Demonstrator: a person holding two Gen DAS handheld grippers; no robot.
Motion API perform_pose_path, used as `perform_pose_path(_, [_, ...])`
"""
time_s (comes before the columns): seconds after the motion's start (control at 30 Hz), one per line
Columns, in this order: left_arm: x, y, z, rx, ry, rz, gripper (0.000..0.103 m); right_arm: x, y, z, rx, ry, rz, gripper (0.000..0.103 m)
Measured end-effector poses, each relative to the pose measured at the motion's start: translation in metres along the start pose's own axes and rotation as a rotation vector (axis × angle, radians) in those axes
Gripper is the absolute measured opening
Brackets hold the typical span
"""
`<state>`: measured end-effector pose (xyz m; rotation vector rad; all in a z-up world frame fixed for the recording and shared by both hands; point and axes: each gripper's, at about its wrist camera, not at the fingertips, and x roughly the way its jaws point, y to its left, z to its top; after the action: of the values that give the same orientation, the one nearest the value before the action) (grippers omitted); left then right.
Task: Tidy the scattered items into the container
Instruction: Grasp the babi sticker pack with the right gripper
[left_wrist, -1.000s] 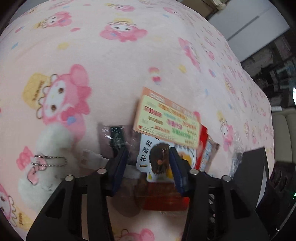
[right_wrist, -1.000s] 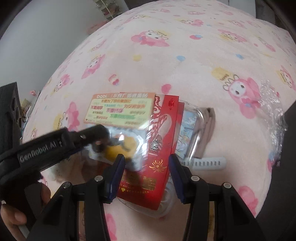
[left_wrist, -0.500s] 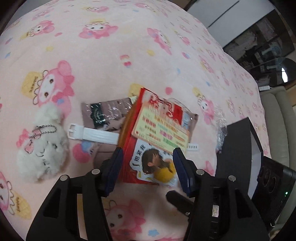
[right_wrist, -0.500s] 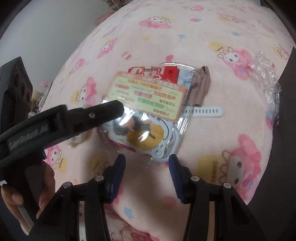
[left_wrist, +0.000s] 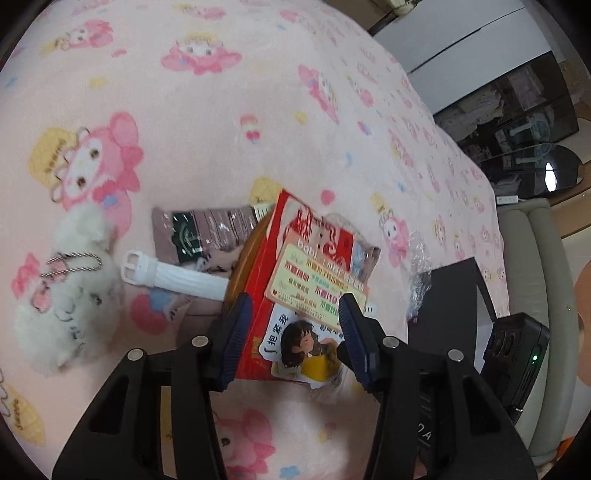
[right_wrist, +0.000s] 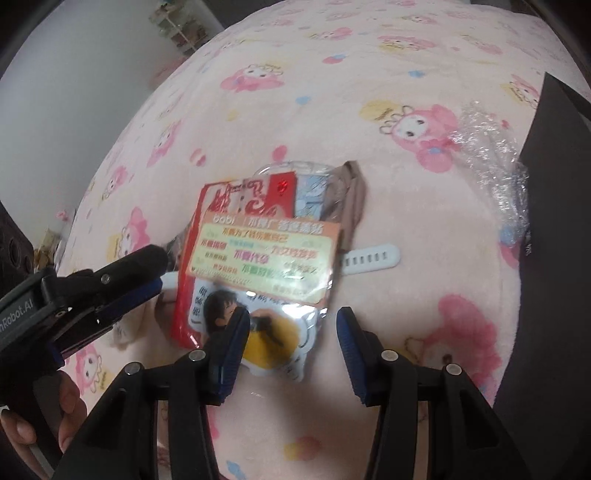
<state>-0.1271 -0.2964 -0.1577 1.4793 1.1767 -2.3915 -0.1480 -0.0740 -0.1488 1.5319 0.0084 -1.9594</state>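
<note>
Clear container (right_wrist: 310, 173), stacked with red packet (left_wrist: 295, 236) and cards, now lies on the pink blanket (left_wrist: 221, 110); a second ago it was framed closely by both claws. Left gripper (left_wrist: 295, 325) and right gripper (right_wrist: 291, 332) are drawn back, jaws spread, nothing pinched. White strap (left_wrist: 177, 277) and plush keychain (left_wrist: 62, 295) remain outside; collection judged unfinished.

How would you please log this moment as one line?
left gripper: jaws open over tray | right gripper: jaws open near cards | strap, plush: on blanket
</note>
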Motion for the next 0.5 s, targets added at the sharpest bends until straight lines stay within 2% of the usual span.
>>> perform_pose_path(0.07, [0.013, 0.002, 0.001, -0.014, 0.064, -0.018, 0.049, 0.007, -0.002, 0.002, 0.000, 0.028, 0.007, 0.045])
perform_pose_path(0.2, [0.020, 0.002, 0.002, -0.027, 0.088, -0.021, 0.049, 0.023, 0.001, 0.000, -0.006, 0.067, 0.037, 0.045])
perform_pose_path(0.33, [0.015, 0.001, -0.001, -0.027, 0.079, -0.024, 0.049, 0.019, 0.007, -0.006, -0.038, 0.039, 0.013, 0.043])
perform_pose_path(0.5, [0.024, -0.005, -0.005, -0.004, 0.136, -0.042, 0.049, 0.011, 0.008, -0.011, -0.063, 0.029, -0.010, 0.039])
